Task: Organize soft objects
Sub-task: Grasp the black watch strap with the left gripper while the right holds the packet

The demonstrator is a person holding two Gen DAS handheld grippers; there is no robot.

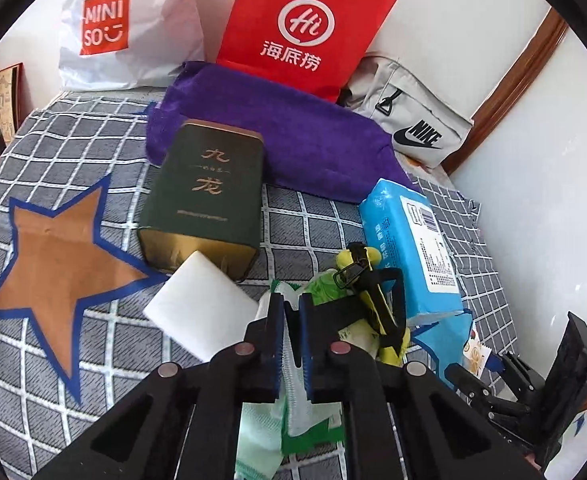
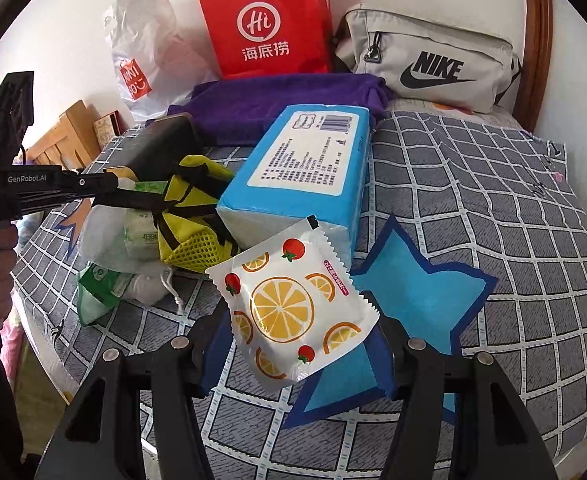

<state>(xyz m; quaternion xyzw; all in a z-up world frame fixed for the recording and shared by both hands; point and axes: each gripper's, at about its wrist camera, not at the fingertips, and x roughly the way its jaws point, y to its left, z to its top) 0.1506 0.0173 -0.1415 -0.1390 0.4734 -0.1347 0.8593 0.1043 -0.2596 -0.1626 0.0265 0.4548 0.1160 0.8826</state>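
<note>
While left jaws pinch the green-white pouch point(image 1: 293, 376), checked bedspread point(image 1: 93, 360) lies open leftward.

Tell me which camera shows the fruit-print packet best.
The right wrist view: the fruit-print packet sits whole between the right gripper fingers, its oranges and tomatoes clear. The left wrist view shows only a sliver of it behind the blue tissue pack.

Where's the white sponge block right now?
In the left wrist view, the white sponge block lies left of the left gripper, against the dark green tin.
</note>
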